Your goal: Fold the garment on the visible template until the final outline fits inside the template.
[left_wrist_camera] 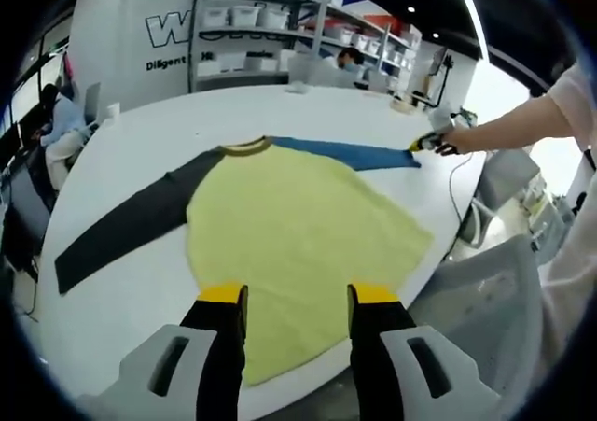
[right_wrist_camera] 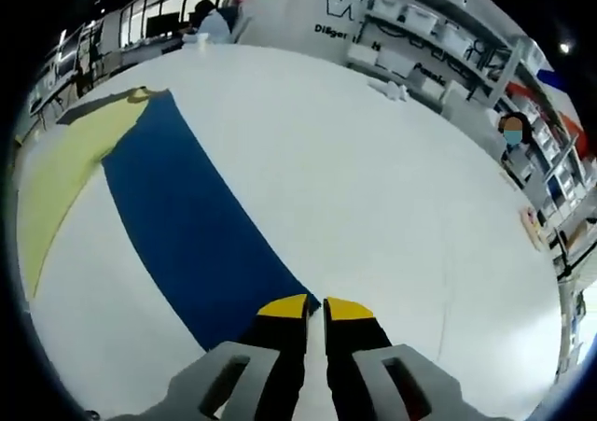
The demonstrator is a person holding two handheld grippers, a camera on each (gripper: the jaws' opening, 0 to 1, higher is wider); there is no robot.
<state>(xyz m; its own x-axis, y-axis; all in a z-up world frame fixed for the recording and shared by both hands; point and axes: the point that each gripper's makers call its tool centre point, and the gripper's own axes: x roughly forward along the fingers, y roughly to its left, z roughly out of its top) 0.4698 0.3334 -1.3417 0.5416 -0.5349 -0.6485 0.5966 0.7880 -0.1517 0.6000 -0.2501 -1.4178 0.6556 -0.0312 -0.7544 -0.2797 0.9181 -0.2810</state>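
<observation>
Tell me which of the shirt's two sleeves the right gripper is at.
The blue sleeve: the right gripper sits at its cuff end. The dark grey sleeve lies stretched out on the shirt's far side, untouched.

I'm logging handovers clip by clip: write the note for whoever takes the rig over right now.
Left tongs: open, empty, hovering over the hem of the yellow shirt body.
Right tongs: jaws nearly together at the cuff end of the blue sleeve; whether they pinch the cloth cannot be told.
Garment: flat on the white table, both the blue sleeve and the dark grey sleeve spread outward.
Done: shirt laid out; no fold visible yet.
Left: probably bring the blue sleeve across the body, then the grey one, then fold the body. No template outline can be made out.
</observation>
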